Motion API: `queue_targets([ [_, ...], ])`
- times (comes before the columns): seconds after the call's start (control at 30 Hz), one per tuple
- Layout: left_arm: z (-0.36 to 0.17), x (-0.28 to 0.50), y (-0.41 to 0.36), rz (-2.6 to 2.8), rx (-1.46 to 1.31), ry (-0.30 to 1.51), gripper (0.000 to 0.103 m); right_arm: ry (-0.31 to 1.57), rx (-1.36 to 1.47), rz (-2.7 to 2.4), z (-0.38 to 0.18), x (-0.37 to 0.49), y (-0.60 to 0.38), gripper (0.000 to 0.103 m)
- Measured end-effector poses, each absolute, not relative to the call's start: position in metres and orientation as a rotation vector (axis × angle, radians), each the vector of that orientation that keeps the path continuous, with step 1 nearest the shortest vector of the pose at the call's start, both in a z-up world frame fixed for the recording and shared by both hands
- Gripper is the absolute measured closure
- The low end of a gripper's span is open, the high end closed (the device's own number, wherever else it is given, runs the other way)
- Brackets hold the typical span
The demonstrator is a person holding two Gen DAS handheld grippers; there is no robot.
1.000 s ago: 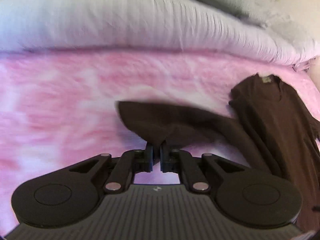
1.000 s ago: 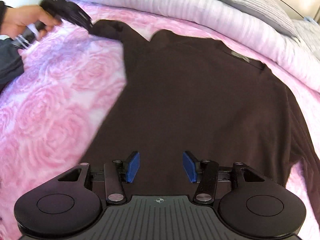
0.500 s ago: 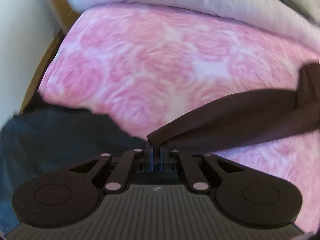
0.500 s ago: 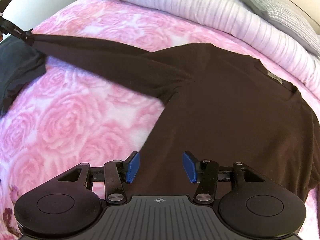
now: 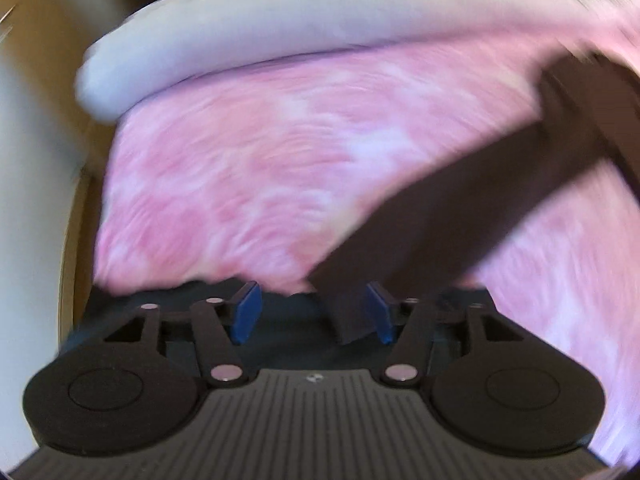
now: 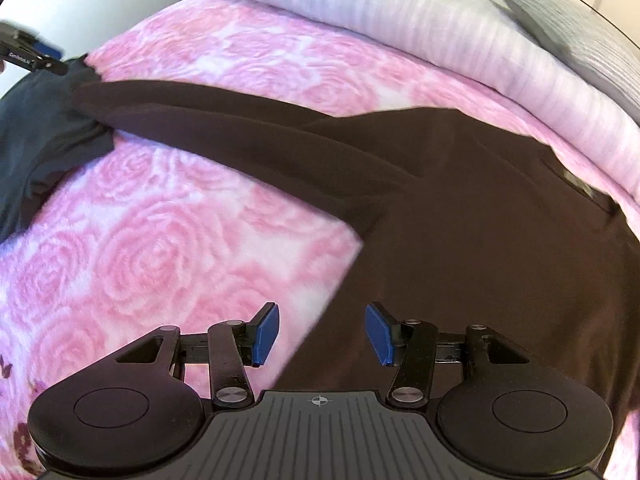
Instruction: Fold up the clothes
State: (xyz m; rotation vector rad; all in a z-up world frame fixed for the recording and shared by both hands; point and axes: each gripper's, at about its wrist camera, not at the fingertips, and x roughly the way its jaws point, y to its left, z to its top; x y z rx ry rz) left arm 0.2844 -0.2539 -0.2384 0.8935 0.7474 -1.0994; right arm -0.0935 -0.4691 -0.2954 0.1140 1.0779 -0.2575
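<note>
Pink rose-print bedspread covers the whole working surface, a soft, wide bed that gives room to lay a garment out flat; along its far edge a pale striped duvet roll and a grey pillow are bunched clear of the work. Dark brown long-sleeved top lies face up over the right half of the bed, neckline toward the duvet, body smoothed flat, presumably so fold lines can be set square. Its sleeve runs straight out to the left across the pink cover, drawn to full length rather than crumpled, which reads as the spreading step before any fold. Cuff end reaches a dark navy garment heaped at the left bed edge, likely another piece waiting its turn. Left gripper sits over that cuff; its jaws are opening, blue pads apart, with the sleeve end lying loose between them nearer the right-hand pad, no pinch visible. Judged purpose: letting the sleeve drop where it has been stretched. Left view is motion-blurred, so whether the cloth brushes that pad cannot be told. Right gripper hovers above the top's lower left side edge, jaws at a middling spread with nothing between them, pink cover and brown hem both showing in the gap; placed, I judge, to take the hem or side seam next. Small purple motif at the bedspread's near left corner, too small to read.
</note>
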Motion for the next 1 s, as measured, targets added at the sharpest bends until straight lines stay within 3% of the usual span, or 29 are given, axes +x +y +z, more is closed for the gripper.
queue_targets([
  [0.17,-0.283,0.235,-0.286,-1.349,1.166,0.568,0.047,1.078,0.038,-0.224,-0.306,-0.065,-0.467,0.051],
  [0.2,-0.295,0.227,-0.292,-1.383,1.229,0.547,0.051,1.080,0.027,-0.224,-0.310,-0.060,-0.469,0.051],
  [0.23,-0.307,0.220,-0.296,-1.400,1.301,0.548,0.060,1.086,0.018,-0.227,-0.313,-0.054,-0.472,0.051],
  [0.27,-0.317,0.216,-0.299,-1.397,1.361,0.558,0.088,1.089,0.019,-0.235,-0.317,-0.049,-0.476,0.051],
  [0.3,-0.321,0.216,-0.299,-1.387,1.377,0.574,0.096,1.092,0.020,-0.242,-0.320,-0.044,-0.480,0.051],
  [0.47,-0.304,0.235,-0.287,-1.343,1.239,0.739,0.096,1.118,0.049,-0.267,-0.334,-0.030,-0.497,0.051],
  [0.57,-0.282,0.254,-0.280,-1.334,1.137,0.785,0.090,1.112,0.080,-0.270,-0.331,-0.032,-0.499,0.051],
  [0.67,-0.267,0.283,-0.284,-1.310,0.987,0.822,0.060,1.091,0.097,-0.261,-0.327,-0.029,-0.494,0.051],
  [0.83,-0.294,0.323,-0.322,-1.311,0.950,0.875,0.059,1.092,0.103,-0.239,-0.334,-0.020,-0.483,0.051],
  [0.87,-0.303,0.328,-0.330,-1.312,0.967,0.900,0.061,1.094,0.105,-0.236,-0.335,-0.018,-0.481,0.051],
  [0.93,-0.320,0.336,-0.338,-1.313,0.986,0.981,0.092,1.098,0.106,-0.239,-0.339,-0.018,-0.477,0.051],
  [0.97,-0.320,0.340,-0.337,-1.309,0.965,0.994,0.100,1.101,0.107,-0.241,-0.340,-0.019,-0.477,0.051],
  [1.0,-0.315,0.344,-0.332,-1.296,0.932,0.975,0.100,1.103,0.106,-0.246,-0.341,-0.021,-0.478,0.051],
])
